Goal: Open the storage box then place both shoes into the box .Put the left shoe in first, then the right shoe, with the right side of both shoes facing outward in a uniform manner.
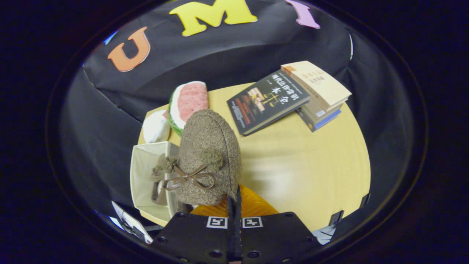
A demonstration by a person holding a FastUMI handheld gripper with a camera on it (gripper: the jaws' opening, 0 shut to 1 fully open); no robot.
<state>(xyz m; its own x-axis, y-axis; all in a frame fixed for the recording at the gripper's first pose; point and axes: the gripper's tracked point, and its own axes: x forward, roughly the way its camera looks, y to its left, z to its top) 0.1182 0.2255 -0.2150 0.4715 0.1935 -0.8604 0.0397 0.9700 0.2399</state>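
Yellow table point(300, 165) carries the open storage box point(144, 176); the gripper point(234, 200), jaws pinched on the fuzzy shoe's point(209, 154) rim, holds it above the box beside a watermelon cushion point(188, 101) and books point(289, 97). Placing seems underway; next, lower it in, right side outward.

The single camera rides on the tongs point(233, 205), looking forward along their two fingers, which stand pressed close together at the near side of the picture. It looks steeply down from above onto the round bench point(293, 165), tilted toward the booth's black cloth wall point(220, 62) beyond it. The view sits very close to the fuzzy shoe point(209, 157), which rises just ahead of the fingers. Beyond the shoe, farther off, lie the books point(289, 97) near the bench's far rim.
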